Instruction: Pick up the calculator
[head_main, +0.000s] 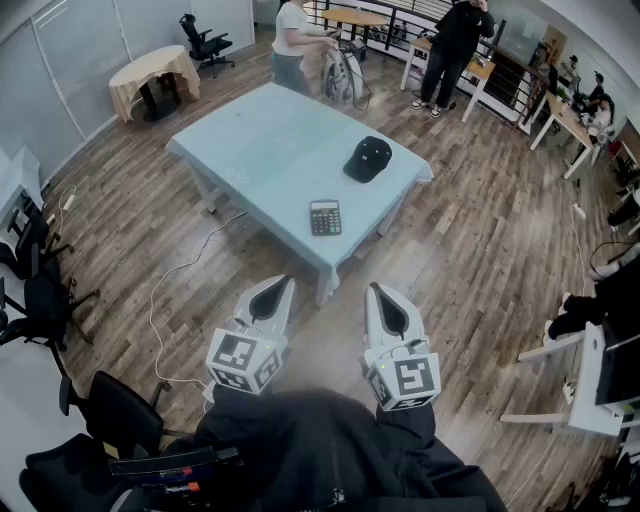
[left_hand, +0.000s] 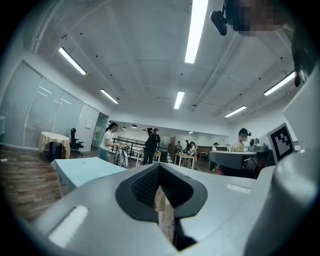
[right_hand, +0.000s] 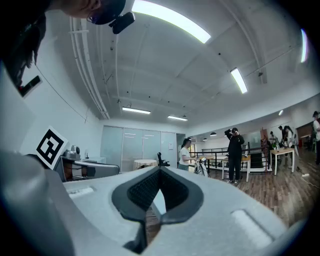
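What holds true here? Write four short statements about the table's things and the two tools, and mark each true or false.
1. The calculator and a black cap both lie on the light blue table. True.
2. The cap touches the calculator. False: they lie apart, the cap farther from the person.
3. The left tool and the right tool are both short of the table. True.
4. The right tool holds the calculator. False: it is shut on nothing, and the calculator lies untouched.
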